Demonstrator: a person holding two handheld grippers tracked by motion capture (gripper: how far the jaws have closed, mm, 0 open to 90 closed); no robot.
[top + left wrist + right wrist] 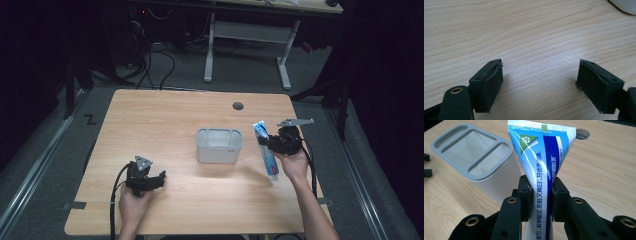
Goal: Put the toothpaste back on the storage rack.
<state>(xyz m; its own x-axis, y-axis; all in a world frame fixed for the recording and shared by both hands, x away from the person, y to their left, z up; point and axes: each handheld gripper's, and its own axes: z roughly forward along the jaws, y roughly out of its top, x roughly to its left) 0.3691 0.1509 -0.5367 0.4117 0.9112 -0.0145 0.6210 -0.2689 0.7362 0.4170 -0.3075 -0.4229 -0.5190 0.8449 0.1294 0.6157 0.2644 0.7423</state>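
High view: right gripper (266, 142) pinches a toothpaste tube (265, 150) held just right of the grey holder (219, 145) at mid-table; left gripper (159, 178) rests low nr the front edge. Left gripper view: jaws spread w/ nothing between, bare table (529, 32) beneath. Right gripper view: pads pressed on the tube (541, 167), holder (474, 157) beside it — looks like the carry step; next prob. needs lining the tube up over a compartment, then lowering & letting go.

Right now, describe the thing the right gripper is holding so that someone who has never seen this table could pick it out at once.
Start at the wooden table and find the grey holder with open compartments near its middle. To the right of it, apart from it, the right gripper clamps a toothpaste tube. It is the one blue and white printed thing there, with its flat crimped end up.
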